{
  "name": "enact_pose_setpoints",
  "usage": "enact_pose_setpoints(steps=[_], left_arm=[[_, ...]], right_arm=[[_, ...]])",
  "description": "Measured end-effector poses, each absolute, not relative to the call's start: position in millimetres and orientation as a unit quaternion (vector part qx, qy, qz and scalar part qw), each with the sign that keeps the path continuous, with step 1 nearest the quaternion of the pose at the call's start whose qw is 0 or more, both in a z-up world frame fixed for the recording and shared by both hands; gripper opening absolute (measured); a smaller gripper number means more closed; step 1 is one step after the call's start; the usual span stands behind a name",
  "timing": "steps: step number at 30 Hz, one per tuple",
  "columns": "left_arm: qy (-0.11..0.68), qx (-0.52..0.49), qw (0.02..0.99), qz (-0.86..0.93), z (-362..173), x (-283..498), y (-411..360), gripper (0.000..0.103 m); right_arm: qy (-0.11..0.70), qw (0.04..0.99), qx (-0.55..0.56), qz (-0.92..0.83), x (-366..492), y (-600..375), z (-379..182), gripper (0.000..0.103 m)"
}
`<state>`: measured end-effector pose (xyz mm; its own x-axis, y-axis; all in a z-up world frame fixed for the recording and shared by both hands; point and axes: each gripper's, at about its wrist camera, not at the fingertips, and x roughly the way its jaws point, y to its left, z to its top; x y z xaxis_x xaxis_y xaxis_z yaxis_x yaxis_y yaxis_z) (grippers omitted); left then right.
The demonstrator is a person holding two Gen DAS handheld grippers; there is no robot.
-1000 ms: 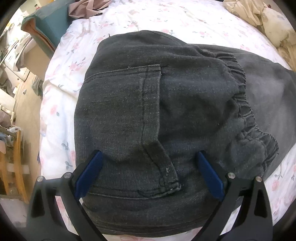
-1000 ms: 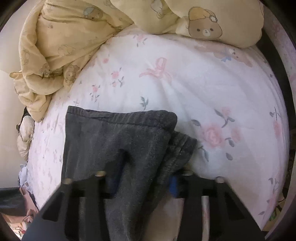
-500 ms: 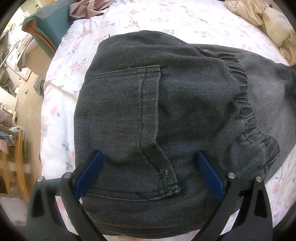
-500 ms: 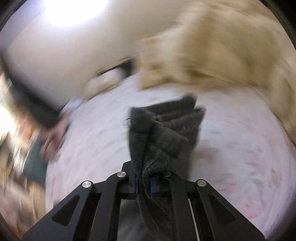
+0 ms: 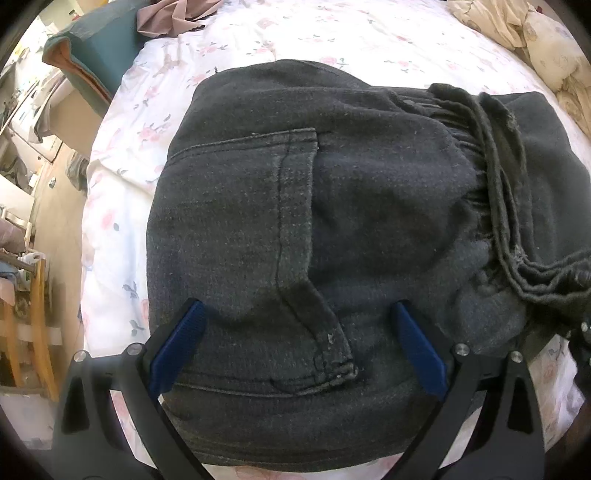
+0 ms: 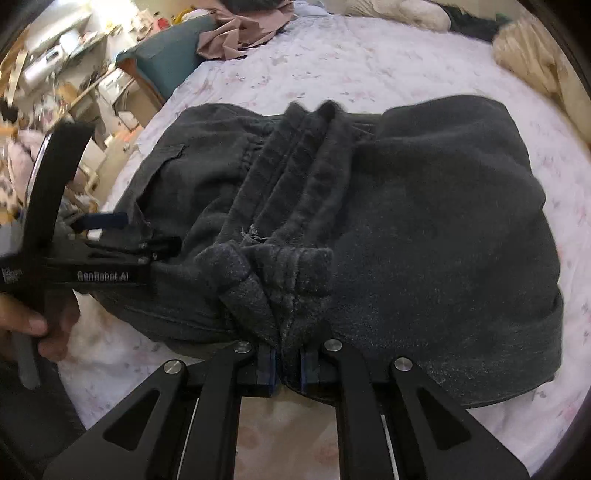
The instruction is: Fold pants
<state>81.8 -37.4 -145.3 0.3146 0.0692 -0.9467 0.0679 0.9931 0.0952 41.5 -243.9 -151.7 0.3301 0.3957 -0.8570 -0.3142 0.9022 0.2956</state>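
Dark grey pants [image 5: 295, 206] lie on the floral bed sheet [image 5: 122, 155], seat and back pocket up. My left gripper [image 5: 295, 328] is open, its blue fingers resting on the seat on either side of the pocket. My right gripper [image 6: 287, 363] is shut on the bunched leg ends of the pants [image 6: 280, 266], laid over the waistband so the legs are doubled back [image 6: 443, 221]. The folded leg ends also show at the right of the left wrist view [image 5: 517, 206]. The left gripper also shows in the right wrist view [image 6: 103, 221].
A cream quilt [image 5: 535, 40] is bunched at the far right corner of the bed. A teal cushion [image 5: 96, 44] and pink cloth [image 5: 173, 18] lie at the far left edge. The floor and wooden furniture [image 5: 26, 317] lie beyond the bed's left side.
My right gripper has closed on the leg ends, lifted them and swung them across onto the waistband, folding the legs over. My left gripper has stayed open on the seat.
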Motion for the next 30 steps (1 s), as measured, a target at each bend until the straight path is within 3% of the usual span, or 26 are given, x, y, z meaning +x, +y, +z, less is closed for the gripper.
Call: enact_pose_setpoints(steps=[2, 4, 5, 10, 13, 17, 22, 23, 24, 26, 28, 30], left_arm=[[0.586, 0.056, 0.808, -0.001, -145, 82, -37, 0.099], [0.589, 0.053, 0.807, -0.003, -145, 82, -36, 0.099], [0.59, 0.052, 0.806, -0.003, -145, 82, -35, 0.099], [0.592, 0.049, 0.805, -0.004, -144, 81, -34, 0.099], [0.592, 0.047, 0.804, -0.006, -144, 80, -33, 0.099], [0.593, 0.045, 0.804, -0.007, -143, 80, -32, 0.099], [0.594, 0.045, 0.803, -0.011, -141, 80, -28, 0.099], [0.595, 0.044, 0.803, -0.012, -142, 80, -27, 0.099], [0.595, 0.043, 0.802, -0.013, -142, 80, -26, 0.099], [0.596, 0.04, 0.802, -0.012, -142, 81, -24, 0.099], [0.597, 0.037, 0.801, -0.012, -141, 82, -23, 0.099], [0.598, 0.031, 0.801, -0.013, -140, 84, -21, 0.099]], right_arm=[[0.552, 0.804, 0.059, 0.215, 44, -247, -149, 0.018], [0.57, 0.785, 0.07, 0.231, 43, -243, -144, 0.048], [0.577, 0.776, 0.079, 0.244, 45, -241, -139, 0.069], [0.552, 0.766, 0.094, 0.316, 36, -233, -99, 0.071], [0.525, 0.797, 0.128, 0.269, 58, -246, -88, 0.071], [0.541, 0.799, 0.189, 0.183, 116, -250, -103, 0.071], [0.573, 0.782, 0.186, 0.159, 172, -218, -136, 0.068], [0.577, 0.783, 0.173, 0.152, 180, -210, -142, 0.055], [0.58, 0.788, 0.148, 0.139, 185, -202, -145, 0.035], [0.578, 0.797, 0.119, 0.131, 185, -200, -143, 0.027], [0.556, 0.817, 0.087, 0.13, 179, -198, -131, 0.009], [0.521, 0.838, 0.086, 0.136, 172, -203, -111, 0.009]])
